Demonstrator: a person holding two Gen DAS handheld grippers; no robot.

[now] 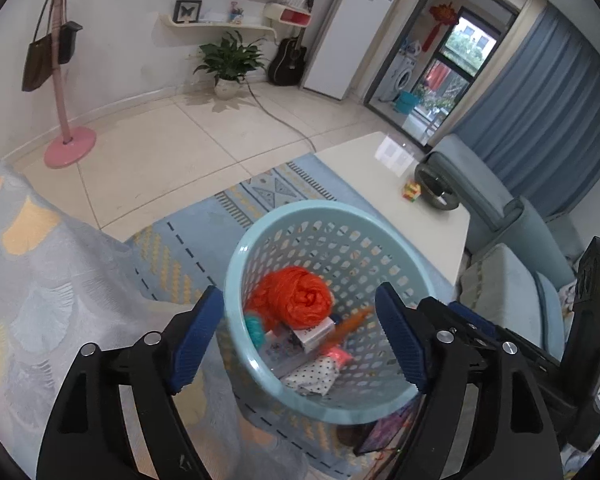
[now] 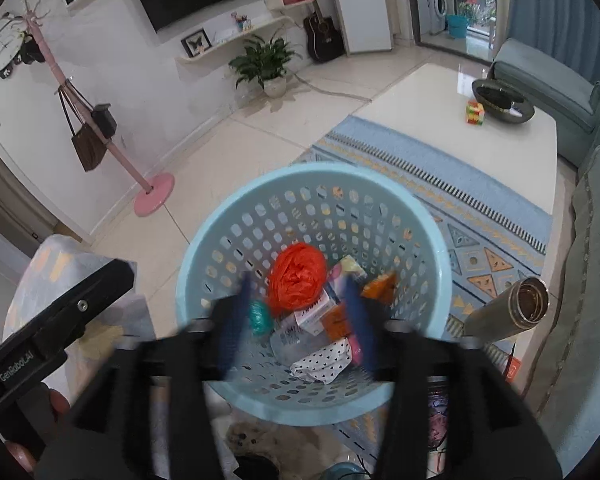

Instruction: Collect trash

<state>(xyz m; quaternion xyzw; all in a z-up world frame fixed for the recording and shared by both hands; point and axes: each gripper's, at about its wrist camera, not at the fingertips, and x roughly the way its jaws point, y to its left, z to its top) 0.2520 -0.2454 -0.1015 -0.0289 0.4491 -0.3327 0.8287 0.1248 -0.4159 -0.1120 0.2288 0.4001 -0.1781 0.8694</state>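
From the left wrist: the left gripper (image 1: 300, 340) hangs over the pale blue basket (image 1: 236, 276), its blue pads spread wide and nothing between them. Inside the basket lie a crumpled orange bag (image 1: 300, 298), a small white carton (image 1: 314, 334), a teal scrap (image 1: 255, 326) and a dotted white wrapper (image 1: 314, 374). Beyond the basket stands the white table (image 1: 380, 196), bearing a coloured cube (image 1: 411, 191) and a dark bowl (image 1: 436, 190).

From the right wrist: the right gripper (image 2: 296, 320), blurred, also sits above the basket's near rim with jaws apart and no item visibly held; the same orange bag and dotted wrapper rest on the basket floor just beyond its fingers. To the basket's right a metal flask (image 2: 512, 312) lies on the patterned rug (image 2: 480, 208); at its near side lies further clutter, too blurred to name.

The step in hand appears to be a drop into the basket. The next move likely calls for lifting both tools clear of the rim and seeking remaining litter beside the basket.
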